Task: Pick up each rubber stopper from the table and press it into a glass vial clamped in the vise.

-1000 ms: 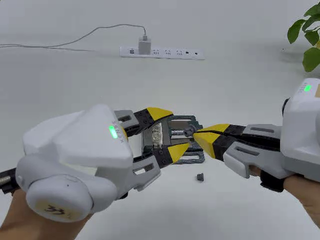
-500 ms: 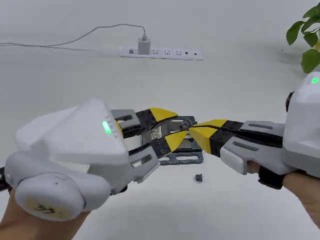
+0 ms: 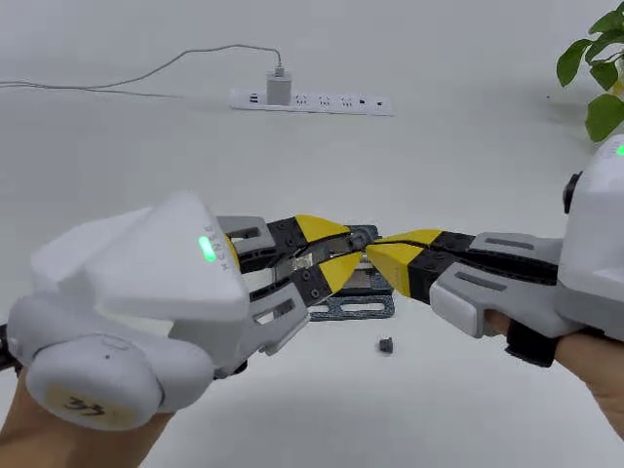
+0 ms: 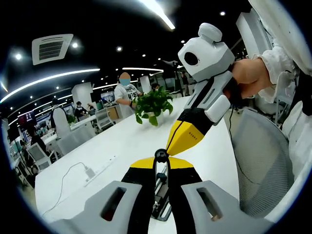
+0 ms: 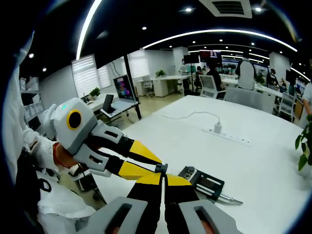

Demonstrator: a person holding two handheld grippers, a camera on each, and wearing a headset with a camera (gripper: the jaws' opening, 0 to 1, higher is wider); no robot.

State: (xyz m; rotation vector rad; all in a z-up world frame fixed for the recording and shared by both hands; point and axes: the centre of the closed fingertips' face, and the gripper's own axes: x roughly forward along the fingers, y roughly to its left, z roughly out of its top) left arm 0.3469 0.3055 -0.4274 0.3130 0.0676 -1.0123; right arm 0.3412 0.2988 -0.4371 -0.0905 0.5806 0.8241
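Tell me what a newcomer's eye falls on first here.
The yellow-tipped left gripper and right gripper meet tip to tip over the vise at centre, the right pinching a dark stopper. A loose stopper lies on the white table just nearer.

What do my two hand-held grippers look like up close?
Both the left hand-held gripper and right hand-held gripper have bulky white housings with a green light, grey brackets and black jaws tipped yellow. The left carries a handwritten sticker. White sleeves cover the arms.
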